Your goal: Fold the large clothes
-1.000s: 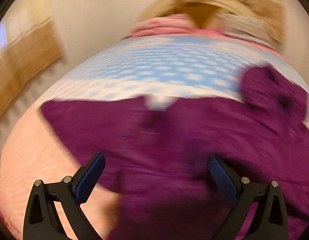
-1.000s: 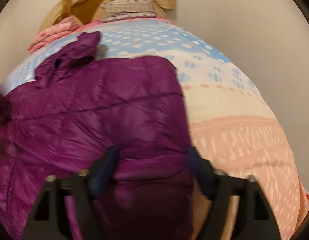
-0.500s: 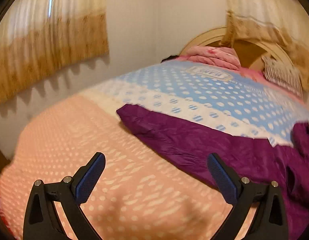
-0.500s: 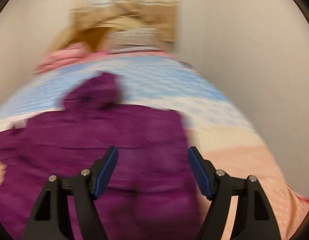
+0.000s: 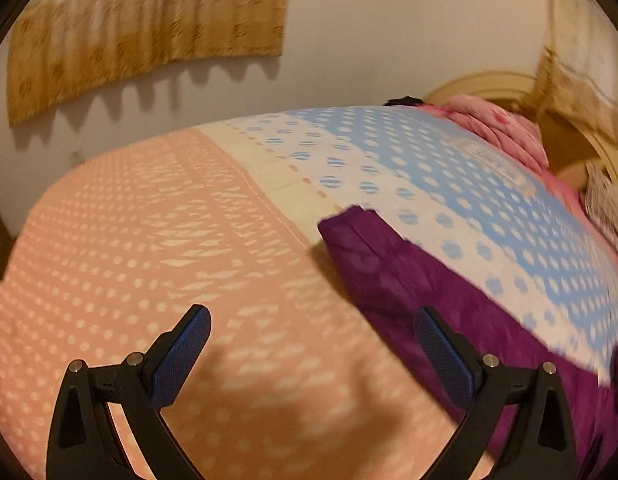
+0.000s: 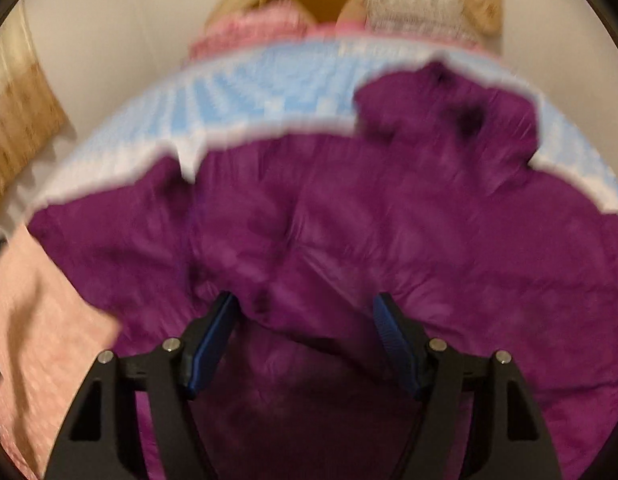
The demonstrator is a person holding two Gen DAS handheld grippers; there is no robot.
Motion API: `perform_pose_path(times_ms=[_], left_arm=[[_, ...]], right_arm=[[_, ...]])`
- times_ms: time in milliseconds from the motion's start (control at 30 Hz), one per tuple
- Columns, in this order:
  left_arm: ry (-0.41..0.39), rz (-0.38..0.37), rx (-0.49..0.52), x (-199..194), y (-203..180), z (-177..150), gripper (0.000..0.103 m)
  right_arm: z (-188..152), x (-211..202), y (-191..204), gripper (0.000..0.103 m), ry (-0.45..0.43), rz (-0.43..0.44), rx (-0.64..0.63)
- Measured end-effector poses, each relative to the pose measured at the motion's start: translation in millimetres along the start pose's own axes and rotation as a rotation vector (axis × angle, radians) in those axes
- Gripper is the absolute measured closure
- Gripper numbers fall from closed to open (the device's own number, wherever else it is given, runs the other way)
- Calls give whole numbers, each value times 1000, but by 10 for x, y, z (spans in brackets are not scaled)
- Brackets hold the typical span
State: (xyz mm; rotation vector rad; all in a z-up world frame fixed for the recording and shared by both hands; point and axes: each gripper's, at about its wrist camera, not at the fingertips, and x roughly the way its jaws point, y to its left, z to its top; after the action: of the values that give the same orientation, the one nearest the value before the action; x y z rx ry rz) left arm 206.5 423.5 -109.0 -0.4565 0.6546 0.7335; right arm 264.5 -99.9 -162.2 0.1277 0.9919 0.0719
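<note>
A purple puffer jacket (image 6: 349,220) lies spread flat on the bed, its hood (image 6: 449,112) toward the headboard. My right gripper (image 6: 306,299) hovers over the middle of the jacket's body, open, with purple fabric below the fingers but nothing pinched. In the left wrist view one sleeve (image 5: 389,264) stretches out leftward and ends on the bedspread. My left gripper (image 5: 312,314) stands open above the pink part of the bedspread (image 5: 149,240), just short of the sleeve, which lies beyond its right finger (image 5: 441,344). Both views are blurred by motion.
The bedspread turns blue with white dots (image 5: 429,168) toward the head of the bed. A folded pink blanket (image 5: 501,128) and a pillow (image 5: 605,200) rest against the rounded headboard (image 5: 489,84). A tan curtain (image 5: 149,32) hangs on the wall beyond the bed's left side.
The left gripper has swept left, off the jacket's body to the sleeve end over pink bedspread. The right gripper has moved from the jacket's right edge to its middle, jaws slightly narrower.
</note>
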Motion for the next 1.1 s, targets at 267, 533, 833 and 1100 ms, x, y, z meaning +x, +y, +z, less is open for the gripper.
perform_pose_path(times_ms=[267, 533, 833, 1100], left_arm=[[76, -98, -121, 547, -225, 123, 1], [129, -130, -86, 866, -364, 30, 81], [15, -199, 7, 469, -483, 149, 94], [-34, -222, 12, 189, -531, 304, 94]], right_arm=[[-82, -509, 3, 26, -136, 12, -7], [-407, -1239, -115, 25, -219, -26, -17], [-724, -1499, -516, 25, -205, -68, 111], [-825, -1596, -612, 25, -213, -48, 161]])
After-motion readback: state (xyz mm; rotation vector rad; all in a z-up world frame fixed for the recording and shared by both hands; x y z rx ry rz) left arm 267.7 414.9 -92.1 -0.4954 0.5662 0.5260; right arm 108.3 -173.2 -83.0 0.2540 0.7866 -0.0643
